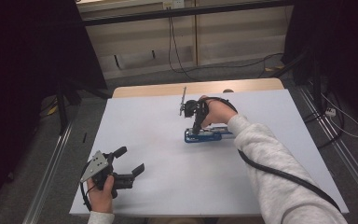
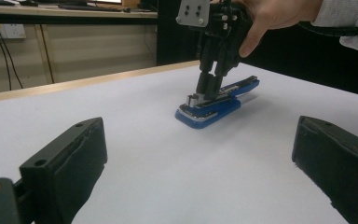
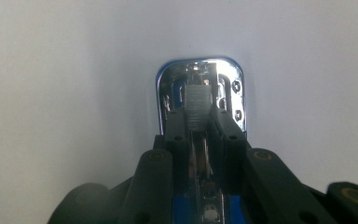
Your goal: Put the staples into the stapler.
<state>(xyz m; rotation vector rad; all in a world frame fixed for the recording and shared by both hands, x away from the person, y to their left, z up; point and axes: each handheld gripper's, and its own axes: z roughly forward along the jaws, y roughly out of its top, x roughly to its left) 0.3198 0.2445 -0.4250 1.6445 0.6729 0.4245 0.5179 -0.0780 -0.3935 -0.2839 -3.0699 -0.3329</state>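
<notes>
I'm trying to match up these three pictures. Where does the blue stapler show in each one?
High view: the blue stapler lies right of centre on the white table, under the right gripper.
Left gripper view: upper middle, beyond the open black jaws.
Right gripper view: centre, its shiny front end between the closed jaws.
Shared landmark: the right gripper pinching the stapler.
</notes>
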